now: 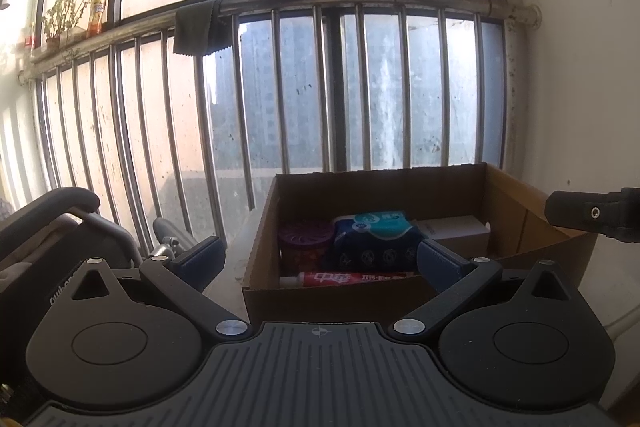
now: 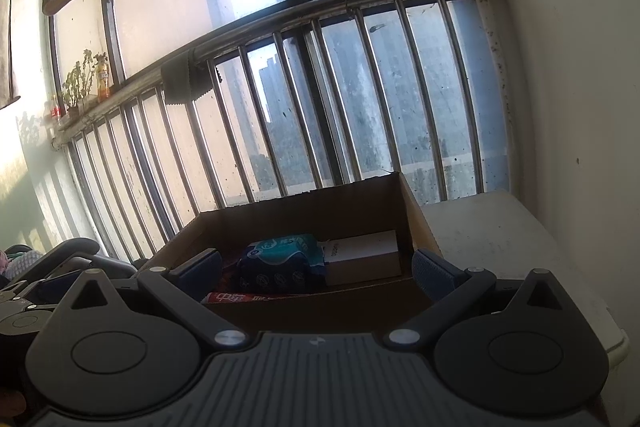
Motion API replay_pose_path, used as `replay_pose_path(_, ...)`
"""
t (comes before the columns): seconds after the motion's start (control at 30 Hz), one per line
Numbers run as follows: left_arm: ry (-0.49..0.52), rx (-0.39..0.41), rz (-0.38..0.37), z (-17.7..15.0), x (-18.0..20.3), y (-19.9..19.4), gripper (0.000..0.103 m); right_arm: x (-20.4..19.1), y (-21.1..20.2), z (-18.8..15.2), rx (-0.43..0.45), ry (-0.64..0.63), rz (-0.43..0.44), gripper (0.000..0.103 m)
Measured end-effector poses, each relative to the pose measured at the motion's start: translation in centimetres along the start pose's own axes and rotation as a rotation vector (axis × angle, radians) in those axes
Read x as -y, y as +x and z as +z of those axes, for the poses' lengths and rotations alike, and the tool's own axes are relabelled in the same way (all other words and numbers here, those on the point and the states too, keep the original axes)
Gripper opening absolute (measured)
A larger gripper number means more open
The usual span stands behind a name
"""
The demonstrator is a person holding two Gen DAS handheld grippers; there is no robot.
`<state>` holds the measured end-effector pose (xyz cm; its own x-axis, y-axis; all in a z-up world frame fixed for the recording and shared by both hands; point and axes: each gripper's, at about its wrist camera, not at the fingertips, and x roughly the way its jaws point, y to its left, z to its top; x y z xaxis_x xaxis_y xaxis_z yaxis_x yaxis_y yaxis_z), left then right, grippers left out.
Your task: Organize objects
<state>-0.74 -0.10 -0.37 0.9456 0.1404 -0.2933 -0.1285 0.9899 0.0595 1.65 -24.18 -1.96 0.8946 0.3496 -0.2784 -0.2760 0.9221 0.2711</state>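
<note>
Left gripper (image 1: 320, 259) and right gripper (image 2: 316, 269) both hover level, jaws spread wide, empty.

left wrist: level, near cardboard box (image 1: 360, 299) | right wrist: tilted, same box, railing (image 2: 360, 83) shared

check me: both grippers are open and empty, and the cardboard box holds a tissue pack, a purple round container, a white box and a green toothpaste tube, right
Not quite: the toothpaste tube is red, as the left wrist view shows. The rest holds: left gripper and right gripper are open and empty, and the cardboard box holds the tissue pack, purple round container and white box.
</note>
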Motion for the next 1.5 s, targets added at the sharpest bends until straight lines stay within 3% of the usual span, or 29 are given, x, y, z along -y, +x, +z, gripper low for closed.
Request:
replay_pose_path(0.77, 0.005, 0.003, 0.008, 0.11, -0.16, -0.03, 0.103, -0.12, -0.13, 0.37, 0.007, -0.011, 0.005, 0.103)
replay_pose_path(0.9, -0.044, -0.005, -0.064, 0.12, -0.80, -0.10, 0.103, -0.12, -0.13, 0.37, 0.006, -0.013, 0.005, 0.103)
replay_pose_path(1.1, -0.014, -0.003, -0.004, -0.07, -0.57, -0.06, 0.103, -0.18, -0.14, 0.32, 0.005, -0.014, 0.005, 0.103)
replay_pose_path(1.5, -0.012, -0.011, 0.006, -0.25, -0.71, 0.17, 0.103, -0.12, 0.06, -0.02, -0.005, -0.012, 0.000, 0.103)
